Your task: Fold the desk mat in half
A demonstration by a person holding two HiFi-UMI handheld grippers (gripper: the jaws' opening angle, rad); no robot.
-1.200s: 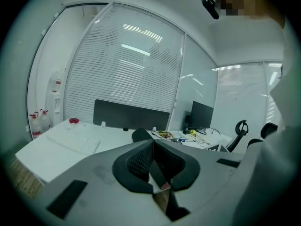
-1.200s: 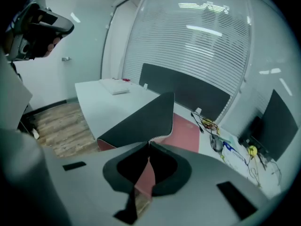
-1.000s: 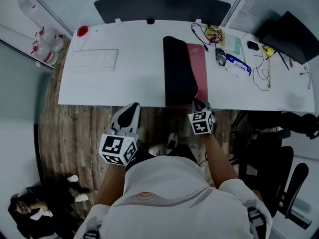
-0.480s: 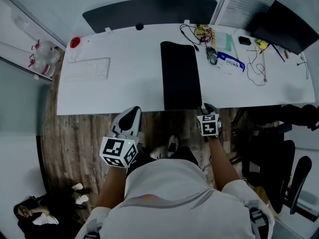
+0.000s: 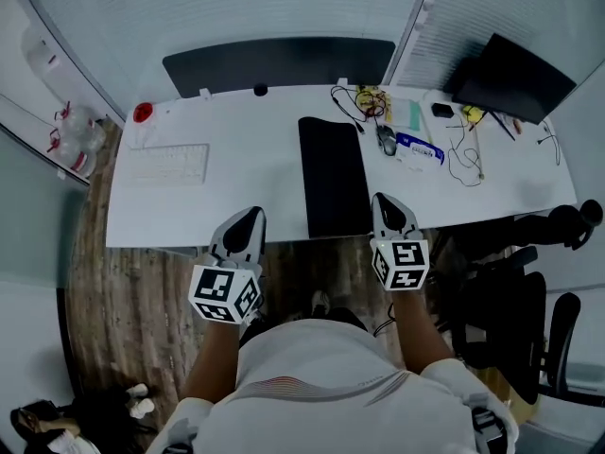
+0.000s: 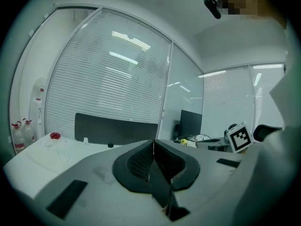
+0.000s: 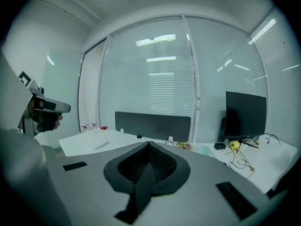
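Note:
The black desk mat [image 5: 334, 176] lies flat on the white desk [image 5: 236, 192], a narrow doubled strip running from the near edge toward the back. Both grippers hang in front of the desk's near edge, apart from the mat. My left gripper [image 5: 245, 223] is left of the mat, its jaws closed tip to tip with nothing between them, as the left gripper view [image 6: 153, 143] shows. My right gripper [image 5: 388, 206] is just off the mat's near right corner. Its jaws meet on nothing in the right gripper view [image 7: 149, 144].
A white keyboard [image 5: 170, 164] and a red round object [image 5: 142, 113] sit at the desk's left. A mouse [image 5: 386, 140], cables [image 5: 364, 97] and small items clutter the right. A dark partition [image 5: 279, 64] backs the desk. A monitor [image 5: 510, 78] and office chair [image 5: 515, 320] stand right.
The mat's pink underside showed at its right a second ago; now only black shows and it lies flat. My right gripper has drawn back from the mat's near edge. The left stayed put.

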